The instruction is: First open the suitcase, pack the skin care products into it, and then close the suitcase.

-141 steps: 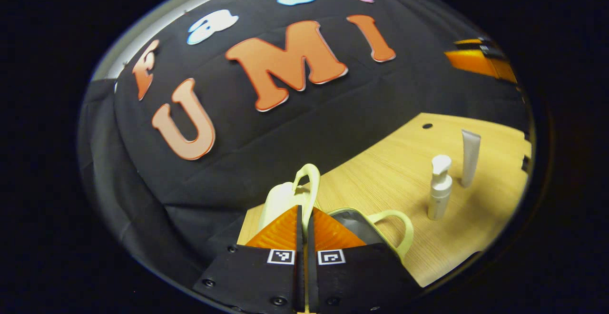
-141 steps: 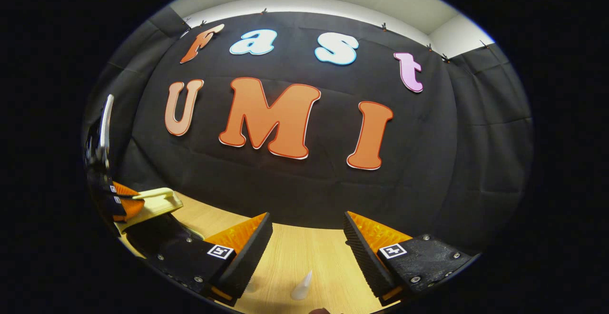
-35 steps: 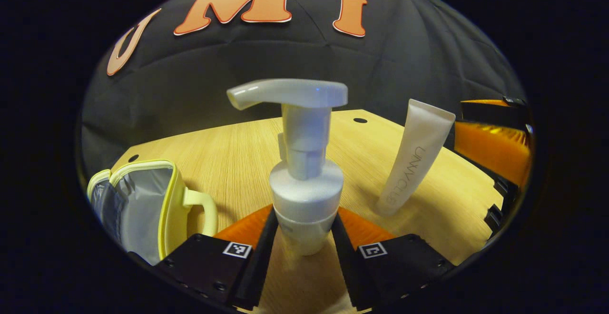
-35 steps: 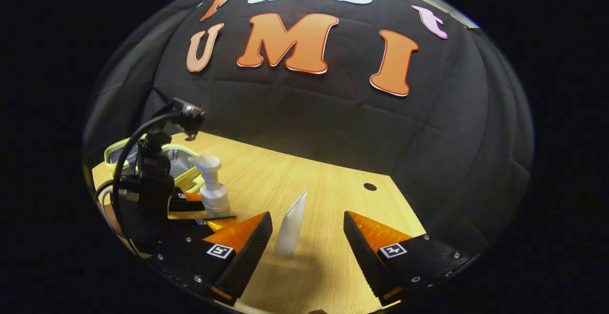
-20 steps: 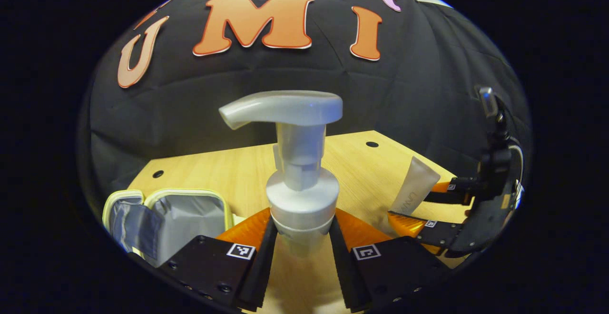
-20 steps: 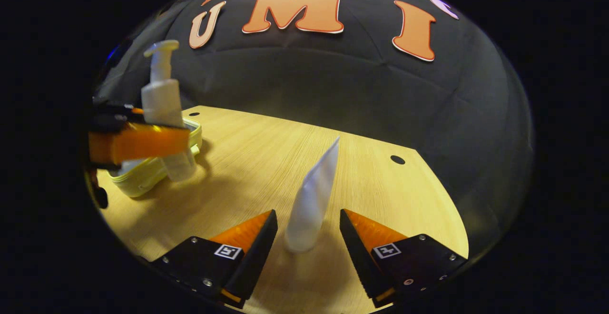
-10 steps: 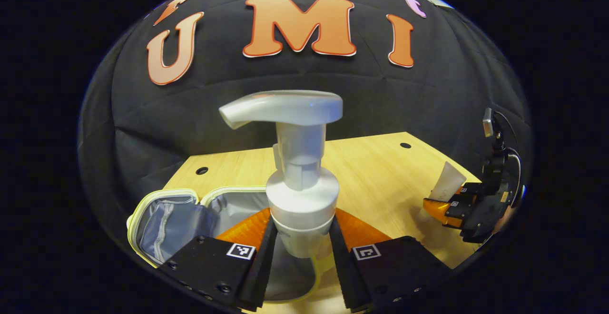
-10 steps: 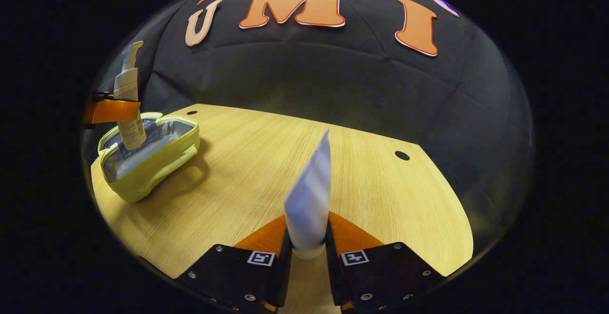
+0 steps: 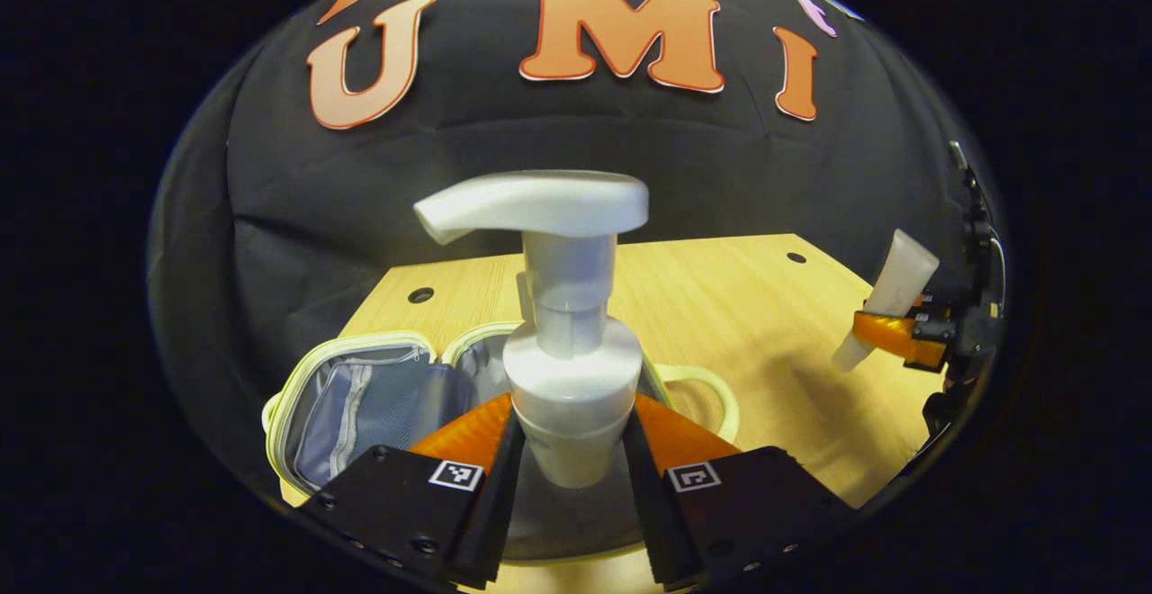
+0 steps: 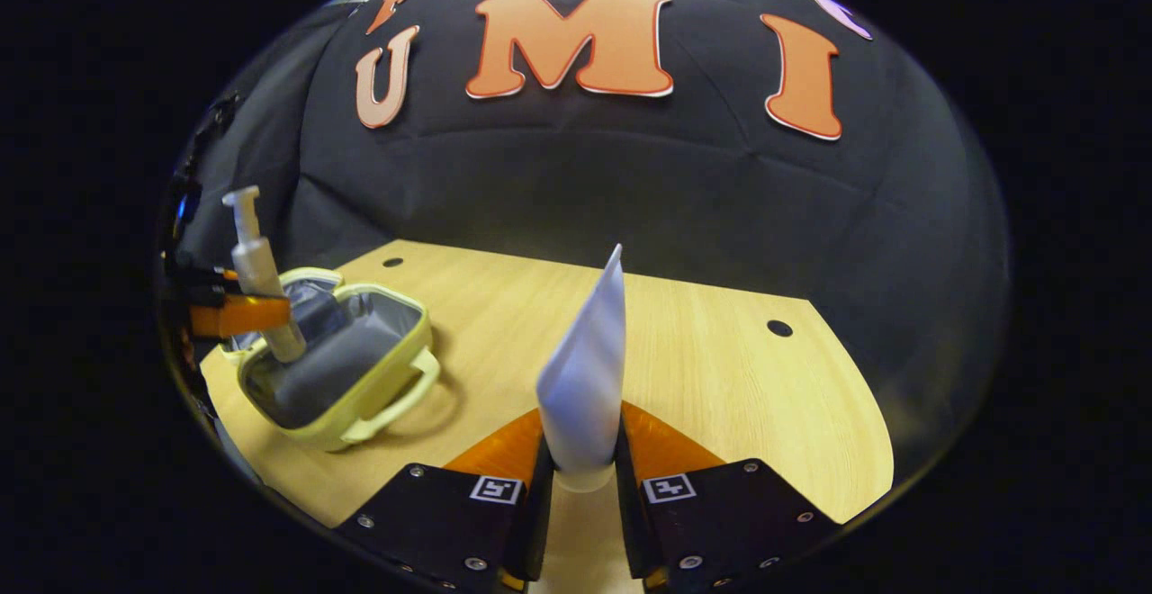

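Standing upright: pump bottle [image 9: 570, 369], tube [image 10: 585, 396]

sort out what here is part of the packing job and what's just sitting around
Part of the job:
- open suitcase, yellow-trimmed
- pump bottle, clamped in the left hand-held gripper over the suitcase
- tube, clamped in the right hand-held gripper

Just around:
- wooden table
- holes in the tabletop
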### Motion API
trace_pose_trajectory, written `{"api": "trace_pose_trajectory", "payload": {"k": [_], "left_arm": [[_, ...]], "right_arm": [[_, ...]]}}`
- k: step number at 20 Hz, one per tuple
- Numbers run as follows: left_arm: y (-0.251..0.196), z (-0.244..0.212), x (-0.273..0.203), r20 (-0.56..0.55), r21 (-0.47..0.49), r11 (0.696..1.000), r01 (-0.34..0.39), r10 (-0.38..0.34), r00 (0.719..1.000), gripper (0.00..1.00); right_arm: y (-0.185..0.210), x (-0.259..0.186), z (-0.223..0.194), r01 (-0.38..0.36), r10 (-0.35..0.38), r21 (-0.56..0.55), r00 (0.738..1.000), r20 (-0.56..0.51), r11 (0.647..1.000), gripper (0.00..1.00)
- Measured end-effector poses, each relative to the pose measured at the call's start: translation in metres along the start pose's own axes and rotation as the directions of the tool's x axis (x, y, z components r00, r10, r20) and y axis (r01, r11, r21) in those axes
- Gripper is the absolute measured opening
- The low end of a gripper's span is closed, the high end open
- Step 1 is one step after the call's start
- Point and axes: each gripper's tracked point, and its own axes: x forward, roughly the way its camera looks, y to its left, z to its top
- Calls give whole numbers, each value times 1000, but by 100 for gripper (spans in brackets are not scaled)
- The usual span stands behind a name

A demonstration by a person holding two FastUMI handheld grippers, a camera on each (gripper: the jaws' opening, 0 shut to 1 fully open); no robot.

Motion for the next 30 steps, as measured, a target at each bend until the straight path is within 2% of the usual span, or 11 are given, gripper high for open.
{"api": "trace_pose_trajectory", "payload": {"k": [4,9,13,16,17,19,22,24,26,30], "left_arm": [[25,-23,6,-90,-2,1000,0,0,996,60],[37,-55,17,-232,-7,999,47,-47,972,60],[36,-73,28,-338,-23,997,74,-77,938,60],[38,-92,38,-424,-53,996,68,-84,902,60],[39,-86,46,-400,-58,996,70,-88,912,60],[42,-89,63,-410,-70,995,67,-90,908,59],[41,-103,82,-465,-96,994,45,-85,881,59],[42,-104,84,-463,-43,998,40,-56,885,60],[38,-98,77,-447,-45,998,49,-64,892,63],[57,-74,52,-358,-59,998,27,-46,933,68]], "right_arm": [[41,-9,24,-54,54,14,998,18,998,35],[97,-11,37,-115,114,38,993,14,993,35],[136,-8,40,-167,169,68,986,-12,984,35],[157,-1,41,-195,199,103,979,-32,975,35],[164,0,39,-204,210,118,977,-42,972,35],[175,6,35,-211,223,141,972,-70,967,35],[187,17,28,-213,232,160,967,-107,964,35],[195,23,24,-223,248,175,959,-137,959,35],[205,28,19,-237,268,190,951,-156,953,35],[221,43,14,-256,294,200,936,-195,946,35]]}}
